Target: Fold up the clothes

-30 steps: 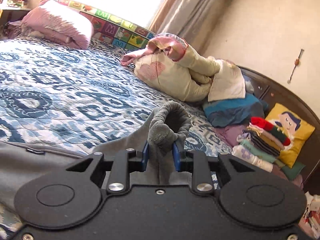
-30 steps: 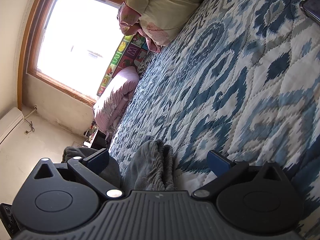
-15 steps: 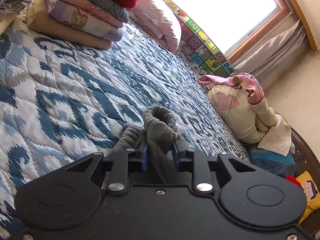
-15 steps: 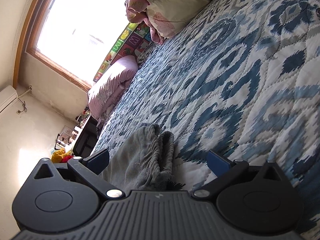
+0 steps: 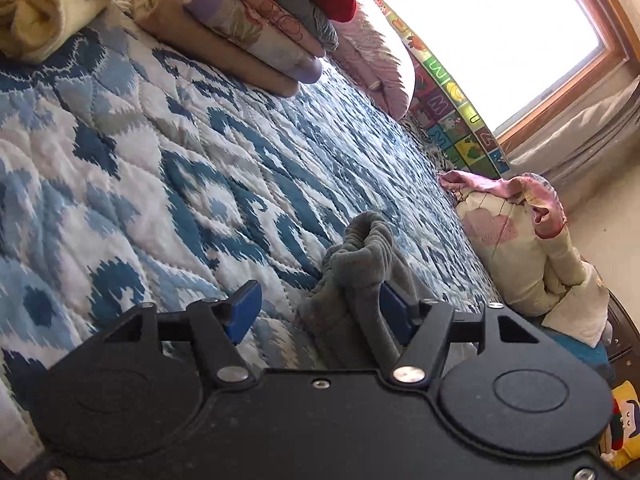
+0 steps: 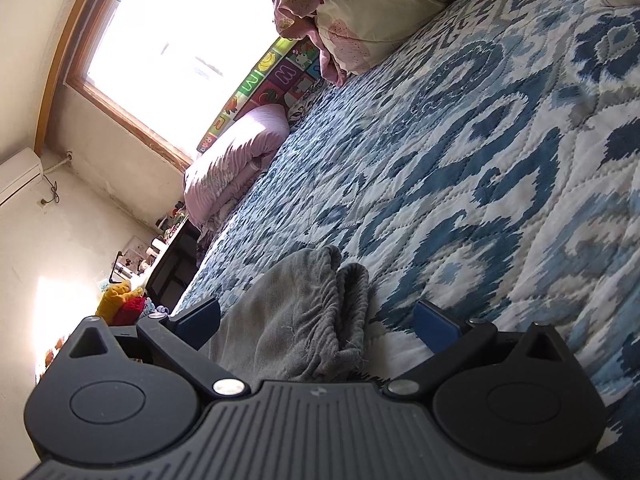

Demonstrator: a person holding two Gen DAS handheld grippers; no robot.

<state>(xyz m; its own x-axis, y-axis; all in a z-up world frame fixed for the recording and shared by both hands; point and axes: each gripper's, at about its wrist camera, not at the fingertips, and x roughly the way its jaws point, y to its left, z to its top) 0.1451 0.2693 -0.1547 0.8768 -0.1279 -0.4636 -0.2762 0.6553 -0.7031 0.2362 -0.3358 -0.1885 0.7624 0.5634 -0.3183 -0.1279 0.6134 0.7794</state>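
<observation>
Left claw (image 5: 320,310) and right claw (image 6: 318,318), each with fingers spread apart, bracket the grey garment (image 6: 296,316), which lies bunched on the bed quilt (image 6: 480,152), gripped by neither. The fold is best finished, by this reading, by withdrawing straight back without snagging the elastic waistband (image 5: 366,248). No containers appear; a stack of folded clothes (image 5: 256,28) rests toward the far edge of the bed.
</observation>
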